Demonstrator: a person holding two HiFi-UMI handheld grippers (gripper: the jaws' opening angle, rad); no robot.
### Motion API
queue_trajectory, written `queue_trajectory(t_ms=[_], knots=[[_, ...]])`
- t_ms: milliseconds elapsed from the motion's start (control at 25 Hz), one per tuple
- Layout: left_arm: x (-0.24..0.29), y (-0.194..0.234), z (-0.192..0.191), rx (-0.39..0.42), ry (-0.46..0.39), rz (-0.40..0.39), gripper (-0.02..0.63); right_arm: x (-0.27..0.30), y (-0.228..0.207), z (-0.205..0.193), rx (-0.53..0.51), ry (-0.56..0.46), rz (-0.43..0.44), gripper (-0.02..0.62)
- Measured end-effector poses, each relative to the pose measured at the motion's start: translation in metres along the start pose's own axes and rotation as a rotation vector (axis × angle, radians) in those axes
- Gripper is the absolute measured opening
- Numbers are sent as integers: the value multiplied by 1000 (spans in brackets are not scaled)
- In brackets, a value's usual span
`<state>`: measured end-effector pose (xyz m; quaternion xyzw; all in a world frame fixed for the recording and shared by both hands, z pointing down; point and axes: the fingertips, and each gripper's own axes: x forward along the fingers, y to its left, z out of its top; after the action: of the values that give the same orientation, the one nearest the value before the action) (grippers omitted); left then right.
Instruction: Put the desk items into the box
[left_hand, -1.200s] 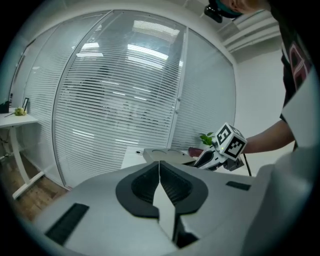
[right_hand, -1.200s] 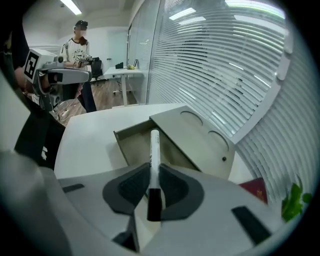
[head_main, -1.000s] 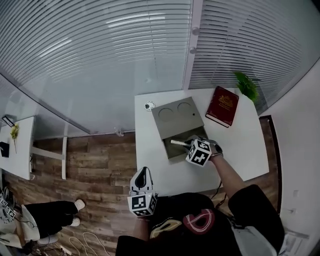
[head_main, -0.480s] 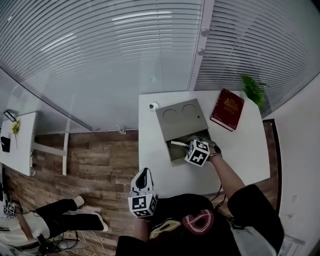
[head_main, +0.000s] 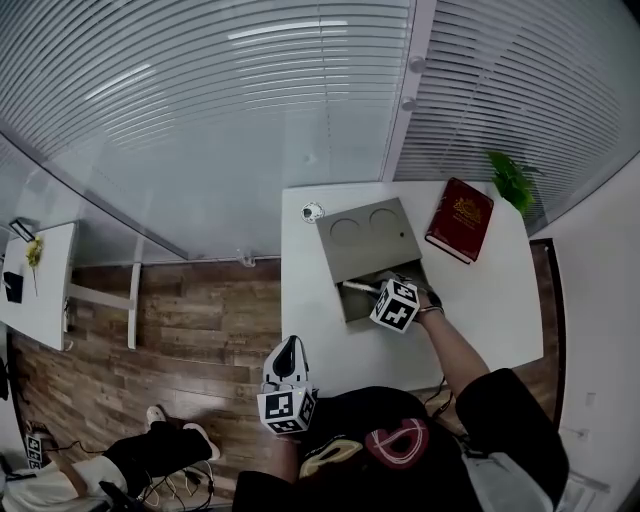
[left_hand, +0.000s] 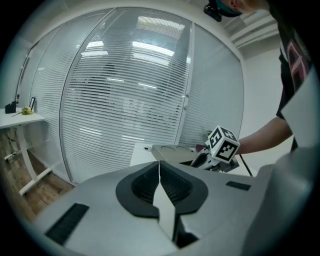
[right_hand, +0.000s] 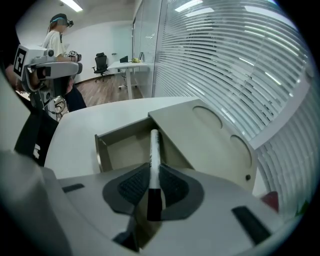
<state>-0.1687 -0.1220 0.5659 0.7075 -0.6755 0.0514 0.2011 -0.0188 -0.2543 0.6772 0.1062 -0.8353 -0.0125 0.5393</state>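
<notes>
My right gripper (head_main: 378, 291) (right_hand: 152, 177) is shut on a white marker pen (right_hand: 153, 160) with a black cap, held over the open part of the grey box (head_main: 367, 245) (right_hand: 120, 147) on the white desk (head_main: 320, 340). The pen (head_main: 357, 287) points along the jaws toward the box's open compartment. A dark red book (head_main: 460, 219) lies on the desk to the right of the box. My left gripper (head_main: 287, 352) (left_hand: 159, 182) hangs off the desk's near left corner, shut with nothing between its jaws.
A small round white object (head_main: 312, 211) sits at the desk's far left corner. A green plant (head_main: 510, 176) stands at the far right corner. Glass walls with blinds run behind the desk. Wooden floor lies to the left, with another white desk (head_main: 35, 290) and a person's legs (head_main: 150, 450).
Both grippers hold their places; the pen stays over the box. The person at the lower left has shifted along the floor.
</notes>
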Motion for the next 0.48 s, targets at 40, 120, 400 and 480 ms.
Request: queue_trajectory(t_ms=[40,120,400,480], knots=[[0,0,0,-1,2,0,20,1,0,0,3,-1,1,72],[0,1,-2,-1,6,1,20,1,-1,1,8,-5,2,72],[3,6,-6,3,13,11,20,7,-1,-1,37,-6,11,72],[4,7,-7,-3,15,13,20,9,-1,-2,38,-4,18,72]])
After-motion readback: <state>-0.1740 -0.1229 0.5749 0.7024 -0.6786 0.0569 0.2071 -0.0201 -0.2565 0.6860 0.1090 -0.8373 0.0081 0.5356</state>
